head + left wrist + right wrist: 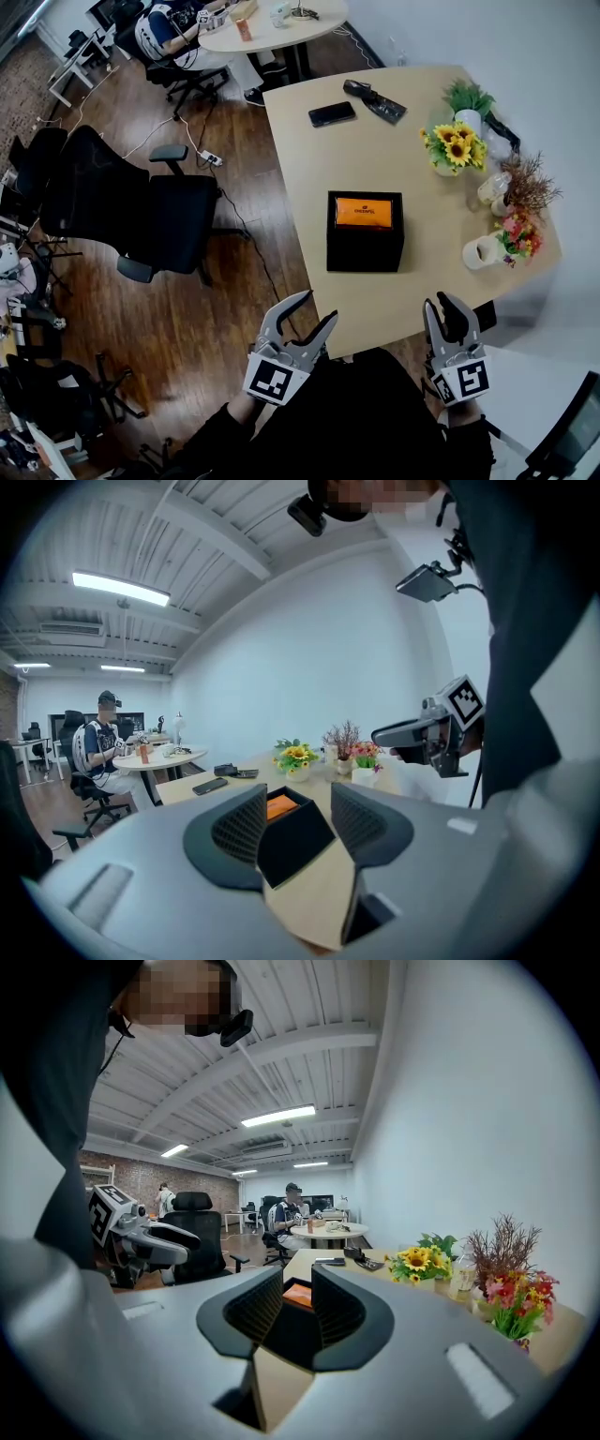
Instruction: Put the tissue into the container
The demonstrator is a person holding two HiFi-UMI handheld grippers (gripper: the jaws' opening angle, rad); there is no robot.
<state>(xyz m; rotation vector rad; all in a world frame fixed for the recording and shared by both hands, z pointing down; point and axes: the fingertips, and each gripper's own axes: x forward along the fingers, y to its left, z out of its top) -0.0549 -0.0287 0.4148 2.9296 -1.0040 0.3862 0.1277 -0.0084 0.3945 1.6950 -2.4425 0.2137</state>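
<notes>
My left gripper (319, 307) has its jaws apart, empty; my right gripper (442, 302) is pressed together. A square black open-topped container (365, 251) sits ahead of both.

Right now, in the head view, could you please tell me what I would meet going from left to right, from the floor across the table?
office chair → black box → sunflowers → dried brown stems
</notes>
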